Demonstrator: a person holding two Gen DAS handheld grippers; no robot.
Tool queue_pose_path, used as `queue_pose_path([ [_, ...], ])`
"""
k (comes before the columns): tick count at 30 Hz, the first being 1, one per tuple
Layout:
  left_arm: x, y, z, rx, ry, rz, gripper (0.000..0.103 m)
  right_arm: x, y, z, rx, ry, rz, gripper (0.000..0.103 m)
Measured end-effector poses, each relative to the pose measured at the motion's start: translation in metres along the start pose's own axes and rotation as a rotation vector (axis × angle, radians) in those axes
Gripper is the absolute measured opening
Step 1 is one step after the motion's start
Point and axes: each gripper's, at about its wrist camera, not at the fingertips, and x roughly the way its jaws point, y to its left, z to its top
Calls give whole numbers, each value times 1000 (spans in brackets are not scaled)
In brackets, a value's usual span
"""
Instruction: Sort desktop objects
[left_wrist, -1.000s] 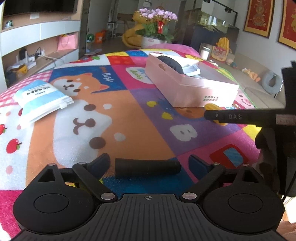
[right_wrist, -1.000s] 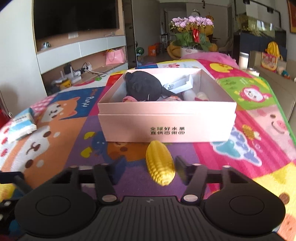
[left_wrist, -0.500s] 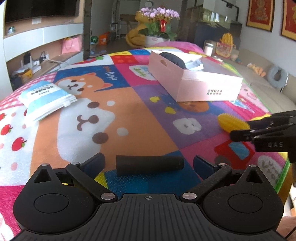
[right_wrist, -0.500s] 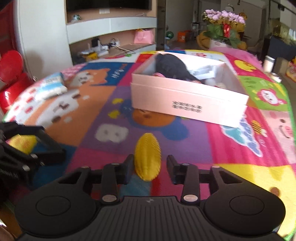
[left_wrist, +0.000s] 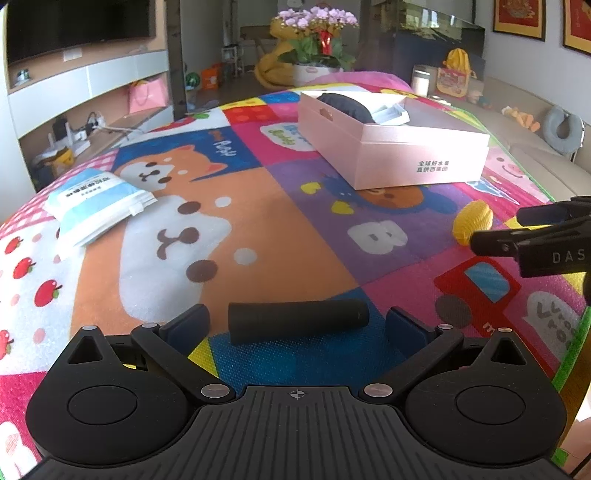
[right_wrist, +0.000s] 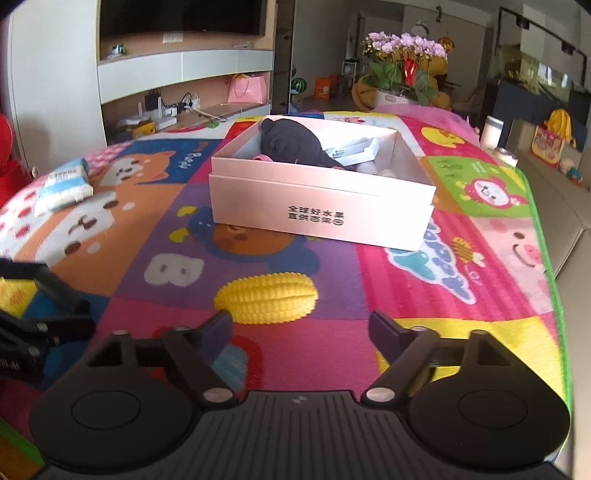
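The yellow toy corn (right_wrist: 266, 297) lies on its side on the colourful play mat (right_wrist: 480, 288), low in the centre of the right wrist view, just ahead of the right tool (right_wrist: 298, 330). That tool's jaws are opening; the corn sits beyond the fingertips, with nothing pressed between the pads. In the left wrist view the same corn (left_wrist: 472, 220) shows at the right edge, partly behind the right tool's dark fingers.

The black cylinder (left_wrist: 297, 320) lies crosswise on the mat at the lower centre of the left wrist view, between the fingers of the left tool (left_wrist: 297, 325). The jaws stand wide, and a gap shows at each end of the cylinder, so it is not gripped.

Further up in both views sits the pink box (right_wrist: 321, 210), open-topped, with a black soft item (right_wrist: 291, 146) and white packaging inside. A blue and white packet (left_wrist: 94, 203) rests on the mat at the left of the frame. Beyond the mat, a pot of pink flowers (right_wrist: 404, 51) stands at the top centre, with wall shelves at the upper left.
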Motion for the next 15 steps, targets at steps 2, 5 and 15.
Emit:
queue_pose_path([
  [2, 0, 0, 0, 1, 0, -1, 103, 3, 7, 2, -10, -18, 18, 94],
  [5, -1, 0, 0, 8, 1, -2, 103, 13, 18, 3, -73, -29, 6, 95],
  [15, -5, -2, -3, -5, 1, 24, 103, 23, 15, 6, -58, 9, 53, 67],
])
